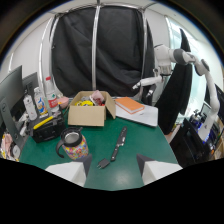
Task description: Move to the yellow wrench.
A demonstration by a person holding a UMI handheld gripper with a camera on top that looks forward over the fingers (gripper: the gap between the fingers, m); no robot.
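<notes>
Claw (pixel 114 167) hovers low over the green counter (pixel 137 147), fingers spread wide, nothing between them.

Just ahead of the gap: a dark wrench-like tool (pixel 114 148) lying flat, long axis running away from the claw and leaning slightly right, forked head nearest the fingers. It reads black, not yellow, so probably not the target.

Yellow candidates sit further off and to the left. A yellow-handled tool (pixel 44 122) lies on top of a black case (pixel 48 130) at the counter's left side, long axis slanting toward the cardboard box (pixel 90 110). Something yellow (pixel 85 103) also shows inside that box; shape cannot be made out.

Judgement: the yellow wrench is most likely the piece on the black case, beyond the patterned mug (pixel 74 144). The coming move therefore goes forward and left, passing over or around the mug.
</notes>
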